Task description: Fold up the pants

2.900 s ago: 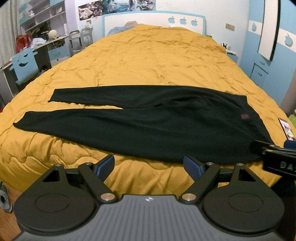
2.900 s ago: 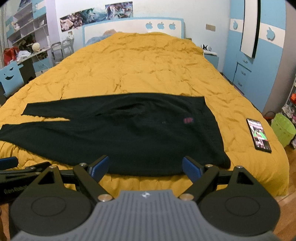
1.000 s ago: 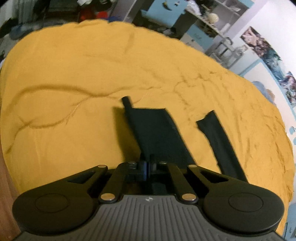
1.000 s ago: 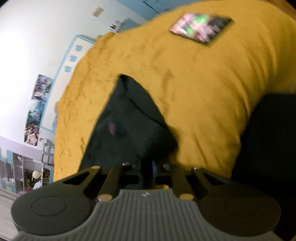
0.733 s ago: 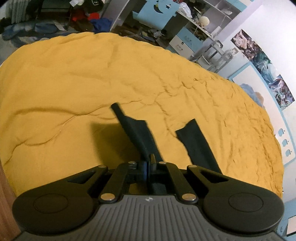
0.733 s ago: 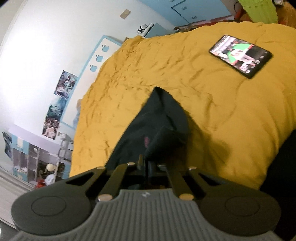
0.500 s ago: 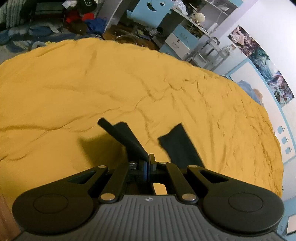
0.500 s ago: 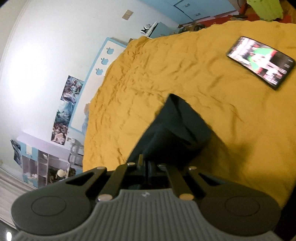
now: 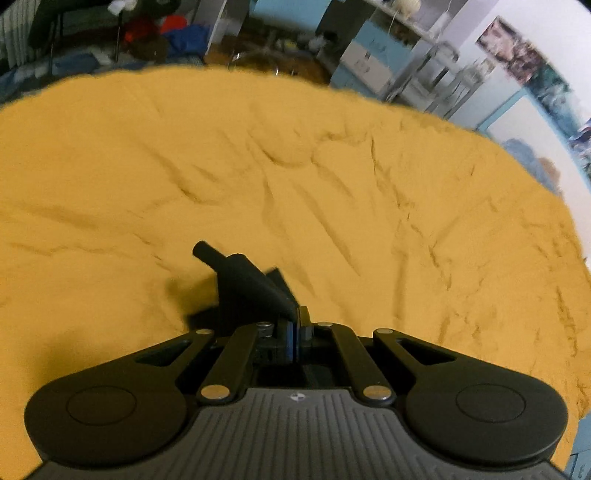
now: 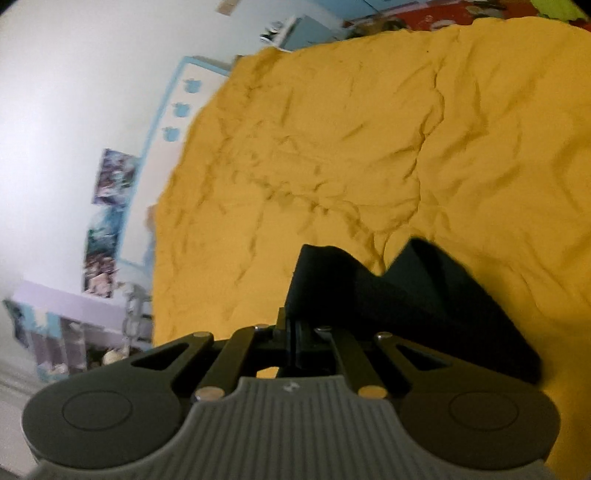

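The black pants lie on a yellow bed cover. My left gripper (image 9: 295,332) is shut on the cuff end of one pant leg (image 9: 247,284), held lifted above the cover; a sliver of the other leg's cuff shows just behind it. My right gripper (image 10: 293,338) is shut on the waist end of the pants (image 10: 406,299), which folds over itself and trails down to the right. Most of the pants are hidden below both grippers.
The yellow bed cover (image 9: 332,177) fills both views, wrinkled. In the left wrist view a desk, shelves and clutter (image 9: 258,33) stand beyond the bed's edge. In the right wrist view a white and blue headboard (image 10: 177,107) and wall posters sit at the left.
Both grippers closed on the pants and lifted them. Over the last second they have carried the near leg and waist edge further across the bed; the phone has left the right view.
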The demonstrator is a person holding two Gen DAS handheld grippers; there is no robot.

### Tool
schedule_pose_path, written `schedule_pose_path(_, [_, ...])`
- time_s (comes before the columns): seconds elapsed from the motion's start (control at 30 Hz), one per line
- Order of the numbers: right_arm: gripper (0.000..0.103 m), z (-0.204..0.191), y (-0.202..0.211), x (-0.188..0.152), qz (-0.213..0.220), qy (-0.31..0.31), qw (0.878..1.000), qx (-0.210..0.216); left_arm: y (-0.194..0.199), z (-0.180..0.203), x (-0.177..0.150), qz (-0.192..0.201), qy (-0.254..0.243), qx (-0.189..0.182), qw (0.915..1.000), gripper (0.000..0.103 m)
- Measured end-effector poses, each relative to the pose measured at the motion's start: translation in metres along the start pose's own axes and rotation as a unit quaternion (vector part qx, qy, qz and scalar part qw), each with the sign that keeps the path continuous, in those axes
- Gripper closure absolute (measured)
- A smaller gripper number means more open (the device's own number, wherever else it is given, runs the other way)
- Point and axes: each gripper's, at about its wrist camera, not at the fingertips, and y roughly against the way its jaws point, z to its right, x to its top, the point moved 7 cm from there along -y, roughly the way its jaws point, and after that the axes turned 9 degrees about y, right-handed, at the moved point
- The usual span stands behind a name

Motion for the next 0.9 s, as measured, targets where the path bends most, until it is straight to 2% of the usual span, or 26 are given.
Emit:
schedule_pose_path(0.07, [0.103, 0.008, -0.027, 0.01, -0.001, -0.004, 1.0, -0.028, -0.021, 0.007, -0.005, -0.005, -0.004, 0.024, 0.9997, 0.102])
schedule_pose_path(0.13, [0.103, 0.014, -0.049, 0.016, 0.004, 0.0, 0.999, -0.038, -0.037, 0.014, -0.007, 0.0, -0.014, 0.023, 0.9996, 0.097])
schedule_pose_path(0.17, [0.103, 0.016, -0.06, 0.016, 0.001, 0.016, 0.999, -0.045, -0.042, 0.017, -0.007, 0.008, -0.024, 0.027, 0.9993, 0.083])
schedule_pose_path(0.2, [0.1, 0.018, -0.07, 0.017, -0.009, 0.027, 0.998, -0.049, -0.046, 0.019, -0.006, 0.015, -0.047, 0.037, 0.9981, 0.076])
schedule_pose_path(0.23, [0.093, 0.023, -0.075, 0.018, -0.012, 0.035, 0.998, -0.058, -0.048, 0.02, -0.004, 0.023, -0.073, 0.052, 0.9958, 0.063])
schedule_pose_path(0.27, [0.083, 0.026, -0.077, 0.021, -0.008, 0.045, 0.997, -0.069, -0.046, 0.021, 0.0, 0.036, -0.101, 0.068, 0.9919, 0.059])
schedule_pose_path(0.33, [0.074, 0.027, -0.073, 0.029, 0.013, 0.074, 0.994, -0.074, -0.035, 0.021, 0.013, 0.081, -0.148, 0.091, 0.9815, 0.056])
schedule_pose_path(0.4, [0.073, 0.028, -0.063, 0.036, 0.04, 0.108, 0.99, -0.08, -0.012, 0.011, 0.031, 0.146, -0.152, 0.087, 0.9737, 0.05])
schedule_pose_path(0.43, [0.073, 0.029, -0.059, 0.039, 0.045, 0.121, 0.988, -0.085, -0.001, 0.003, 0.039, 0.174, -0.14, 0.08, 0.9714, 0.038])
schedule_pose_path(0.47, [0.073, 0.032, -0.055, 0.039, 0.044, 0.129, 0.986, -0.092, 0.009, -0.005, 0.046, 0.195, -0.128, 0.069, 0.97, 0.03])
schedule_pose_path(0.53, [0.073, 0.037, -0.048, 0.034, 0.034, 0.141, 0.985, -0.092, 0.018, -0.016, 0.049, 0.202, -0.133, 0.053, 0.9689, 0.03])
schedule_pose_path(0.57, [0.073, 0.035, -0.045, 0.03, 0.03, 0.153, 0.984, -0.091, 0.017, -0.016, 0.046, 0.194, -0.153, 0.044, 0.9681, 0.033])
schedule_pose_path(0.6, [0.073, 0.032, -0.042, 0.024, 0.027, 0.169, 0.981, -0.088, 0.018, -0.014, 0.037, 0.188, -0.188, 0.03, 0.9636, 0.033])
schedule_pose_path(0.67, [0.071, 0.022, -0.035, 0.009, 0.023, 0.214, 0.973, -0.081, 0.02, -0.01, 0.012, 0.189, -0.263, 0.006, 0.946, 0.034])
schedule_pose_path(0.73, [0.071, 0.009, -0.03, -0.009, 0.018, 0.269, 0.96, -0.074, 0.019, -0.004, -0.023, 0.177, -0.346, -0.009, 0.9216, 0.034])
schedule_pose_path(0.8, [0.071, -0.008, -0.031, -0.029, 0.008, 0.33, 0.941, -0.066, 0.012, 0.002, -0.056, 0.162, -0.415, -0.017, 0.8952, 0.034])
schedule_pose_path(0.87, [0.071, -0.029, -0.036, -0.053, -0.003, 0.395, 0.917, -0.053, -0.001, 0.003, -0.079, 0.141, -0.454, -0.013, 0.8799, 0.034])
schedule_pose_path(0.9, [0.071, -0.04, -0.036, -0.065, -0.007, 0.425, 0.904, -0.044, -0.007, 0.002, -0.086, 0.128, -0.46, -0.009, 0.8786, 0.034])
